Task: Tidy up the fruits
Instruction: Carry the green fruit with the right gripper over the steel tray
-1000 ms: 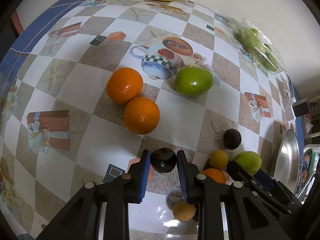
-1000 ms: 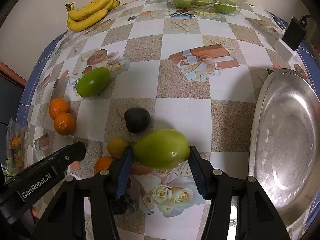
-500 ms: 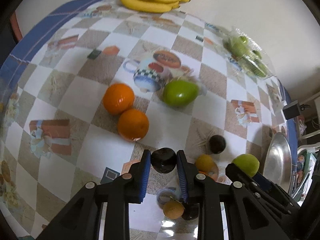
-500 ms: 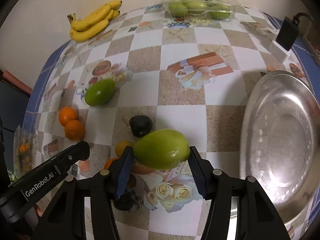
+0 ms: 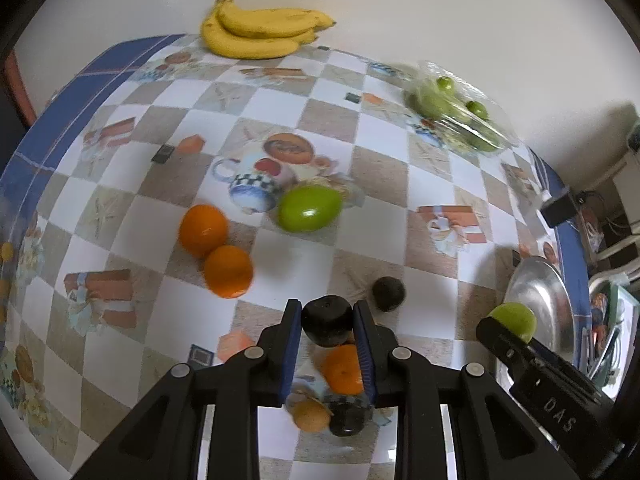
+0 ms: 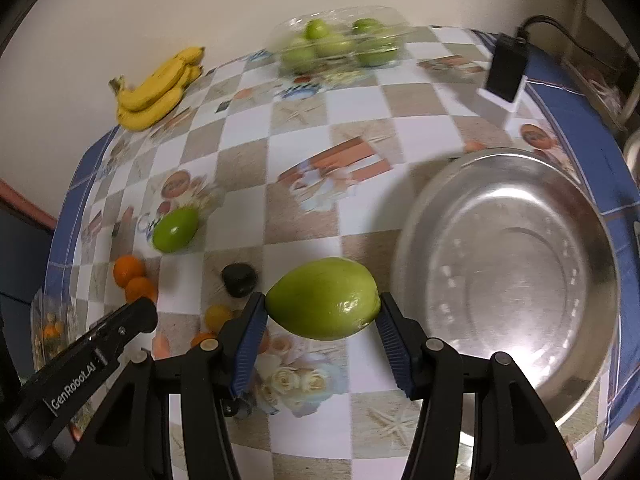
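My left gripper [image 5: 327, 322] is shut on a dark round fruit [image 5: 326, 326], held above the checked tablecloth. My right gripper [image 6: 322, 312] is shut on a large green mango [image 6: 323, 305], held just left of the steel bowl [image 6: 508, 272]; the mango also shows in the left wrist view [image 5: 514, 320]. On the table lie another green mango [image 5: 310, 208], two oranges [image 5: 216, 248], a second dark fruit [image 5: 388, 293], and a small cluster of orange and yellow fruits [image 5: 342, 368] below my left gripper.
Bananas [image 5: 260, 32] lie at the table's far edge by the wall. A clear plastic box of green fruits [image 6: 340, 44] stands at the back. A black adapter [image 6: 506, 68] stands near the bowl. A bag of small fruits [image 6: 52, 320] sits at the left edge.
Both grippers have risen with their fruits. The left one has moved right over the small fruit cluster. The right one has moved toward the steel bowl.
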